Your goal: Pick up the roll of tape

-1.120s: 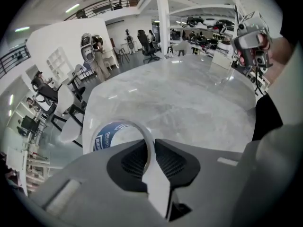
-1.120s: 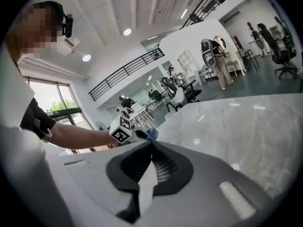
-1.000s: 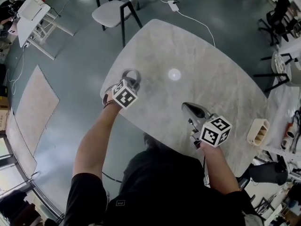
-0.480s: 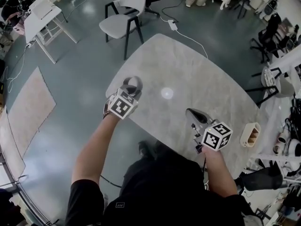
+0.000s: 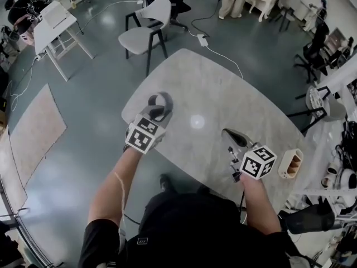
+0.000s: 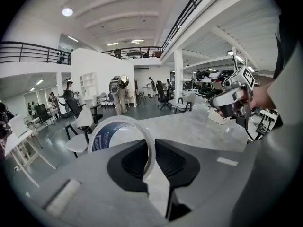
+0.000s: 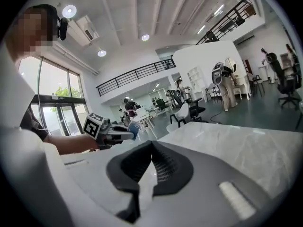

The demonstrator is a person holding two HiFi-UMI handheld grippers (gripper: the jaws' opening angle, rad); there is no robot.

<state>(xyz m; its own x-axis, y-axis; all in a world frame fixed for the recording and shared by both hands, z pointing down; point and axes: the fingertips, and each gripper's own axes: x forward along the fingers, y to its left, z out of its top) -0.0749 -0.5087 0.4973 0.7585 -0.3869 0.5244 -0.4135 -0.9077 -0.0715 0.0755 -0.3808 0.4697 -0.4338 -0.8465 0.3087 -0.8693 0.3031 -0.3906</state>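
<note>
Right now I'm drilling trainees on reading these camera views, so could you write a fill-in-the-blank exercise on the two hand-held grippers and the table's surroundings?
1. The roll of tape is clamped by its wall in the ___ hand-held gripper.
2. The right hand-held gripper has its jaws together with ___ between them.
3. On the floor beyond the marble table stands a white ___.
Missing words: left; nothing; chair.

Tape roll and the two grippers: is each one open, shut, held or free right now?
roll of tape: held upright on its edge, its thin wall pinched between the jaws of the left gripper.
left gripper: shut on the roll of tape.
right gripper: shut, jaws together, nothing between them.
</note>
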